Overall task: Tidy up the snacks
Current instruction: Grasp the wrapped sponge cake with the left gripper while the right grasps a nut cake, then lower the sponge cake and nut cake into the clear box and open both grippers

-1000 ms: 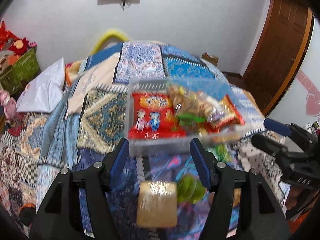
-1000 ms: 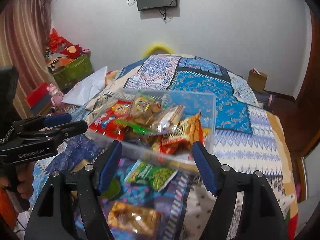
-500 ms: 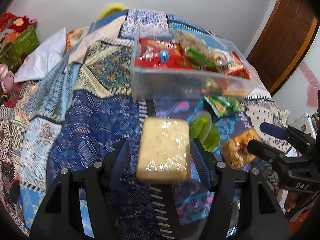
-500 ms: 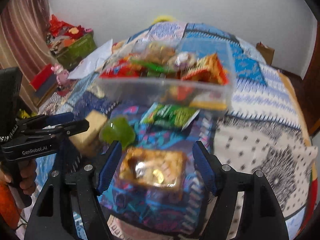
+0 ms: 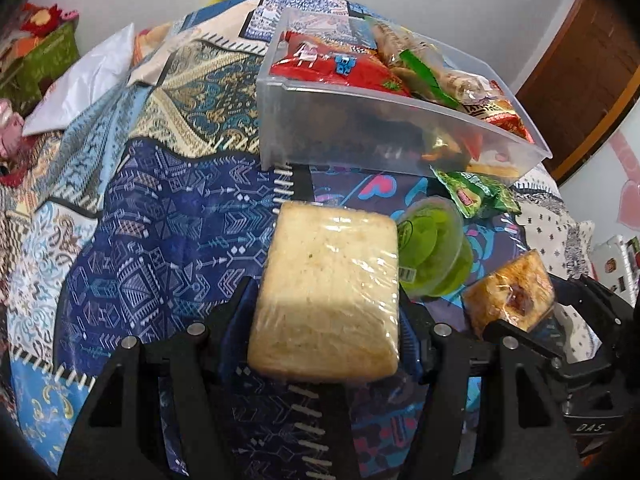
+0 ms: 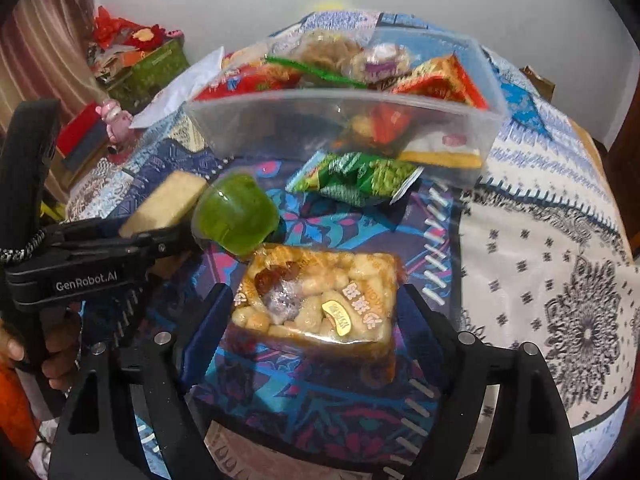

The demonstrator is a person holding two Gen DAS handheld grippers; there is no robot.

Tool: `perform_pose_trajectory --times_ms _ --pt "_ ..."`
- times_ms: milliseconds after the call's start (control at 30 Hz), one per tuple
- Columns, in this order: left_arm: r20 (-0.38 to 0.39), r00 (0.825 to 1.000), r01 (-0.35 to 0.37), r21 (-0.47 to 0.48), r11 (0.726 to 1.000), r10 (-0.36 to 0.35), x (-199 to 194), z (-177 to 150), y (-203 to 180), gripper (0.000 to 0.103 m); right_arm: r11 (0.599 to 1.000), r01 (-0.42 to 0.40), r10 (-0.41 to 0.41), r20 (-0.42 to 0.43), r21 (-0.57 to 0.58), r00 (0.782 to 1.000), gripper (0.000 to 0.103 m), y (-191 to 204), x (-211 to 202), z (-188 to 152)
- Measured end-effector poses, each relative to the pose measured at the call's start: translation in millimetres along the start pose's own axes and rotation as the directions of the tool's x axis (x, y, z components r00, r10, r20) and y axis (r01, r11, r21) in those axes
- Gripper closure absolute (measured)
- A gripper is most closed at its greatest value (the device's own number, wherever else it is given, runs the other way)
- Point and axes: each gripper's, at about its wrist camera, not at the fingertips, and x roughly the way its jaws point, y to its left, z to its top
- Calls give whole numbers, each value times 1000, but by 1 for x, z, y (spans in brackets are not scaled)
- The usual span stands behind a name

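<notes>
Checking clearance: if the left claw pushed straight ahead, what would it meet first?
Likely the clear plastic bin. The left claw flanks a pale wrapped cake; only quilt lies between. Depth is uncertain.

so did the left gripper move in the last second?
Yes. The left gripper dropped toward the quilt and now straddles the pale wrapped cake; the clear snack bin sits higher and farther in its view.
</notes>
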Motion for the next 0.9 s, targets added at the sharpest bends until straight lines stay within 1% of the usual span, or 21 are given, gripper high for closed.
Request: perform_pose_trajectory --times_ms 67,133,167,367,500,667,900 --pt "9 1000 1 6 1000 -1 1 1 -2 44 1000 -17 17 -1 13 1000 22 -3 1 0" --pt "18 1000 -2 5 1000 1 2 1 -2 45 1000 -25 25 3 15 1000 22 -4 0 -1" --pt "20 1000 0 5 1000 -1 1 1 -2 45 1000 -26 26 6 15 1000 25 -4 0 -1" --pt "29 1000 13 -7 1000 -13 -6 -2 4 46 999 -29 28 26 29 999 27 -9 -8 -4" --pt "63 998 11 -11 1000 -10 -19 1 5 46 999 -23 20 58 36 998 27 -13 -21 -1" --pt "115 993 14 -14 1000 -13 -38 9 5 46 999 -6 2 124 33 992 27 -16 -42 8" --pt "201 979 29 5 1000 -30 -67 30 -3 46 999 -4 -7 212 49 977 27 -23 -65 29"
